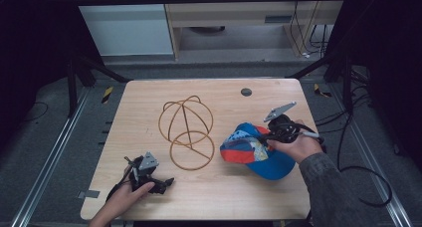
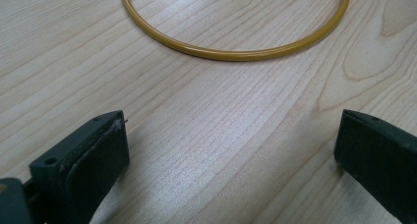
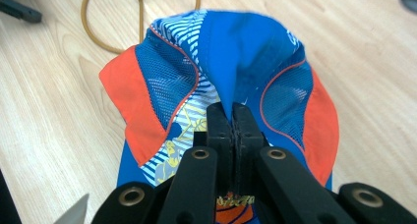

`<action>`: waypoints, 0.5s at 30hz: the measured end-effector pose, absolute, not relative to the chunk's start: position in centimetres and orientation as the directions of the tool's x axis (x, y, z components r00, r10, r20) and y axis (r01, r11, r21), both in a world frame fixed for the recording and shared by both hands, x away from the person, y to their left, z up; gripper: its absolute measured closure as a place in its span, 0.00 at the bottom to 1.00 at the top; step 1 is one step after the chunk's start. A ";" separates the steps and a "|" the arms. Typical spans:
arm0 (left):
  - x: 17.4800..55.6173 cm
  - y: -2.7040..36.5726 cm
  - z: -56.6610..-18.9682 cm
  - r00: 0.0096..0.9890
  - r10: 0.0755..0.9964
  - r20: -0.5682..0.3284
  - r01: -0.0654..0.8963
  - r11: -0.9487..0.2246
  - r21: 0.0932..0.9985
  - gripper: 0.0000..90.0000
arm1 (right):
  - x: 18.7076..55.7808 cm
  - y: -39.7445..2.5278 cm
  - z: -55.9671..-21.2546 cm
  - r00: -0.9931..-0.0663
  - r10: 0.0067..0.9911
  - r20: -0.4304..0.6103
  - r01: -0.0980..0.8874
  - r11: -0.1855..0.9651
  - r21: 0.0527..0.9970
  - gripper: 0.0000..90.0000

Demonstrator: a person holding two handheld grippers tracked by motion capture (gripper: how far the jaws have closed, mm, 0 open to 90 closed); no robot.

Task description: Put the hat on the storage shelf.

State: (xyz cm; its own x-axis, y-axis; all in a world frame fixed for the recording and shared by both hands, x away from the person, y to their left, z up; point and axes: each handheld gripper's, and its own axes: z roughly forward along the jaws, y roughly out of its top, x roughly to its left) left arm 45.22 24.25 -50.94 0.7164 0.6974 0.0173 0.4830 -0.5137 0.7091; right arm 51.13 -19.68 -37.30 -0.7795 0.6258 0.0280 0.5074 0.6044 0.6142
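A blue cap (image 1: 259, 150) with orange panels and striped mesh lies on the right half of the wooden table (image 1: 149, 102). My right gripper (image 1: 266, 136) is shut on a fold of the cap's (image 3: 246, 52) blue crown fabric; the right gripper (image 3: 232, 117) has its two jaws pressed together on the cloth. A yellow wire-ring hat stand (image 1: 188, 132) rests in the table's middle. My left gripper (image 1: 166, 183) sits low at the front left, open, with bare wood between its jaws. In the left gripper view, the left gripper (image 2: 228, 148) faces the stand's base ring (image 2: 236, 53).
A small dark round disc (image 1: 246, 92) lies near the table's far edge. Cables (image 1: 348, 152) trail off the table's right side. Metal rails (image 1: 50, 157) run along the floor on the left. The other gripper's dark jaw tip (image 3: 17, 9) shows at the far left of the right gripper view.
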 end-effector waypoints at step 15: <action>45.2 24.2 -51.0 0.715 0.699 0.014 0.484 -0.510 0.711 0.00 | 51.1 -20.2 -32.7 -0.770 0.638 -0.023 0.457 0.576 0.678 0.99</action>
